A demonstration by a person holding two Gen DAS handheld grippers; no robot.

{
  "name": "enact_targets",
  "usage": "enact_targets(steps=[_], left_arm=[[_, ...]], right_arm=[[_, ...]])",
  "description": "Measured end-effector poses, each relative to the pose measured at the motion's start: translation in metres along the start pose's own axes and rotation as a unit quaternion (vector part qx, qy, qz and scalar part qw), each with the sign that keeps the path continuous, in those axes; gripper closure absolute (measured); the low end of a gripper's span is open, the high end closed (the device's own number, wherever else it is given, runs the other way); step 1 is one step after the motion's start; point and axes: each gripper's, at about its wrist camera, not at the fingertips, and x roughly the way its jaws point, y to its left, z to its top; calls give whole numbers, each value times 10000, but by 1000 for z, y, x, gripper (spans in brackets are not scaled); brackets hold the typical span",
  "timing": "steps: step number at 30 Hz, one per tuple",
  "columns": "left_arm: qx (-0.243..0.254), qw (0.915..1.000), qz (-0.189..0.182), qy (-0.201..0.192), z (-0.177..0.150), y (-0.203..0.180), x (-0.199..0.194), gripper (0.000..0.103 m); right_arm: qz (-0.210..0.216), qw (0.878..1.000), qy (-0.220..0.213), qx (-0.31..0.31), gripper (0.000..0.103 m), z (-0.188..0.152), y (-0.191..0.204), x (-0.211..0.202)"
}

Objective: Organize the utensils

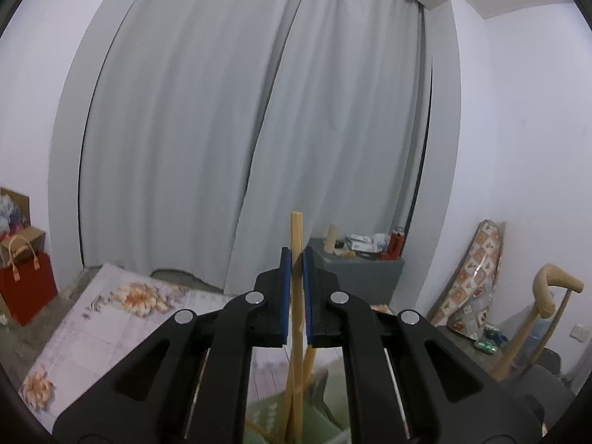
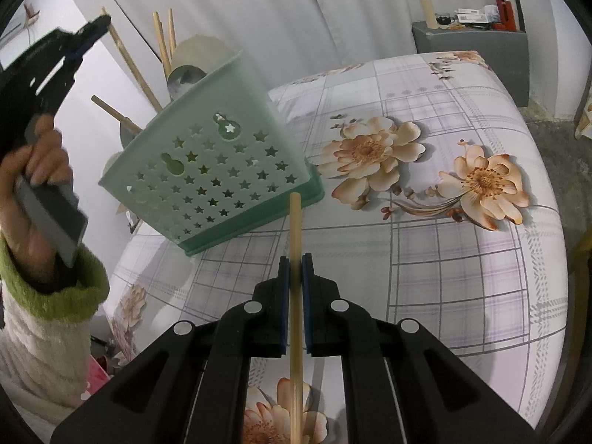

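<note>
Right now my right gripper (image 2: 296,259) is clenched on a wooden stick (image 2: 295,296), its tip just short of the green star-holed basket (image 2: 218,170) on the flowered bed (image 2: 462,259). My left gripper (image 1: 296,255) is clamped on another wooden handle (image 1: 297,233) — seemingly one already in the basket. I judge the stick must rise above the rim, then lower in slowly — the basket looks tilted, so it could tip.
</note>
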Motion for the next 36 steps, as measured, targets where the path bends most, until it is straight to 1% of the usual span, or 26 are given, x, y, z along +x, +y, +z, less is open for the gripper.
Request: enact_targets(steps=[1,3,4,5,7,8,11,12,14,17,21,26,31,36], left_arm=[[-38,10000,-35,73,-2,2,-2,97],[-69,9996,-114,246,-6,4,-7,86],[-88,9994,-137,292,-8,8,-11,73],[-123,9991,-185,348,-10,13,-18,65],[-112,9985,-258,462,-16,17,-28,61],[-58,9984,-262,491,-18,17,-33,56],[133,9984,-258,483,-23,14,-48,46],[207,9982,-294,482,-24,13,-55,45],[334,9978,-349,464,-28,11,-64,37],[511,9963,-487,483,-36,8,-80,30],[673,9948,-586,498,-44,7,-96,26],[699,9940,-695,475,-49,9,-112,21],[900,9914,-658,690,-64,8,-122,20],[863,9897,-568,987,-83,13,-125,20]], right_arm=[[-1,10000,-2,1,96,0,0,0],[3,10000,-10,-3,96,0,0,-1],[3,10000,-15,-6,96,0,1,-1],[6,10000,-23,-9,96,0,2,-2],[10,10000,-47,-21,96,0,3,-4],[13,10000,-55,-27,96,-1,4,-5],[13,10000,-79,-46,96,-1,6,-7],[1,10000,-84,-47,96,-1,7,-7],[-1,9999,-112,-57,96,0,8,-9],[-7,9997,-231,-77,96,1,11,-13],[1,9993,-359,-114,96,2,14,-20],[6,9986,-496,-170,96,6,20,-27],[73,9966,-775,-275,96,16,27,-43],[209,9914,-1200,-467,96,34,38,-66]])
